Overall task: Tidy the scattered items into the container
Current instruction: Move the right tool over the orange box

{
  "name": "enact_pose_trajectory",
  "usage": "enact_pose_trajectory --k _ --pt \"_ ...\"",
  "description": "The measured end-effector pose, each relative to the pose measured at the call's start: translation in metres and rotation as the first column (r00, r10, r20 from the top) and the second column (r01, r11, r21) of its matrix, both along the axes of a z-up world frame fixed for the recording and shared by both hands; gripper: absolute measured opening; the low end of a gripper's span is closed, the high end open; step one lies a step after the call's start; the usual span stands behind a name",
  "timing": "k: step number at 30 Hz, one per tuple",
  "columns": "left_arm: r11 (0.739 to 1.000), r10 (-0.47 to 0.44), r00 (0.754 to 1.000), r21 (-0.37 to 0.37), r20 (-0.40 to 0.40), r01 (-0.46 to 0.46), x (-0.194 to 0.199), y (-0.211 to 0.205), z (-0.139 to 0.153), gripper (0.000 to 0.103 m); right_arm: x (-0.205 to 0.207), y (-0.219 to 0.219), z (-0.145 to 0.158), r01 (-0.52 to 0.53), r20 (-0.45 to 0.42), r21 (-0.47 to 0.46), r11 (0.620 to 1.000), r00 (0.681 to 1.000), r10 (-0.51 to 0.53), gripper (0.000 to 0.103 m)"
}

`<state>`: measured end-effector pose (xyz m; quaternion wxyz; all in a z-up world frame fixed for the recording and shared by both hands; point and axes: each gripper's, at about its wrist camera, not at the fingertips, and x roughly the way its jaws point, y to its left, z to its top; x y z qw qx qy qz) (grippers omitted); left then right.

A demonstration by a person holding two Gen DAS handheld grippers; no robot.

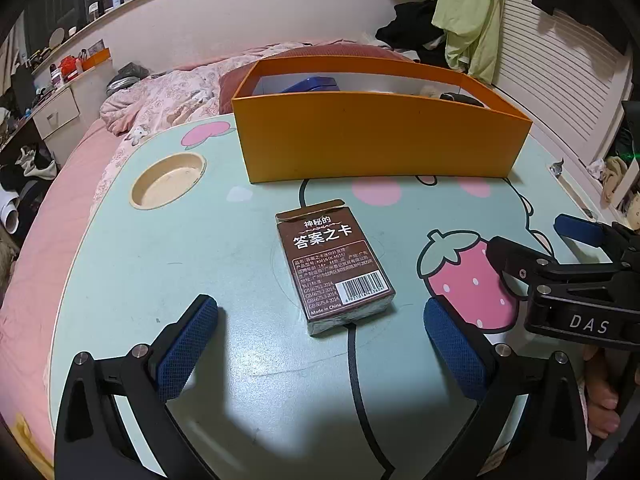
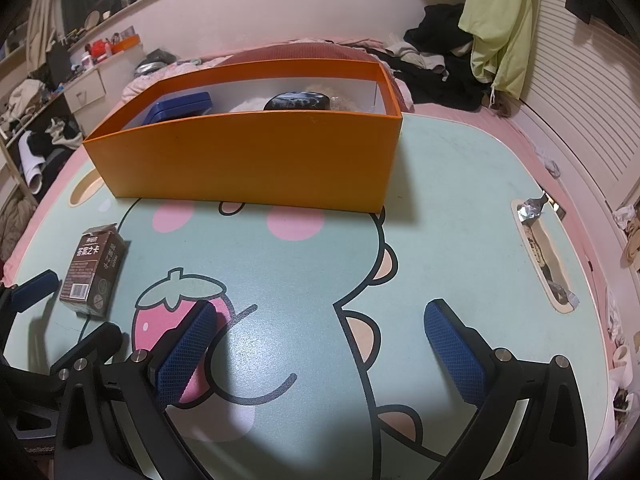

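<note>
Hovering left gripper [image 1: 320, 340] spread wide around card box [image 1: 334, 270], not pinching; looking light, stiff, slick-wrapped, so grabbing long sides.

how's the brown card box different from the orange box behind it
The card box is small, dark brown, printed with text and a barcode; the orange box is far larger and plain. The card box lies flat and closed, its flap slightly lifted; the orange box stands open-topped with items inside. Both sit on the table.
</note>
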<state>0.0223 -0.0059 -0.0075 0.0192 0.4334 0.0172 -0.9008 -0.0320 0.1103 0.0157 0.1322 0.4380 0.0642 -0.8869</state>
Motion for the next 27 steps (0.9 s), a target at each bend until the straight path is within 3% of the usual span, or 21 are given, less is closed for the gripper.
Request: enact_pose_trajectory --k 13,21,27 --pt "1.0 -0.001 1.0 0.001 -0.001 0.001 0.0 0.0 0.002 0.103 0.005 -0.012 0.002 -0.052 0.016 0.018 0.998 0.999 0.052 0.101" --pt "1.0 -0.001 1.0 0.001 -0.002 0.001 0.0 0.0 0.003 0.103 0.013 -0.018 0.045 -0.055 -0.121 0.055 0.997 0.991 0.061 0.095" --pt "1.0 -0.001 1.0 0.001 -0.002 0.001 0.0 0.0 0.003 0.103 0.009 -0.021 0.063 -0.058 -0.153 0.044 0.997 0.986 0.064 0.095"
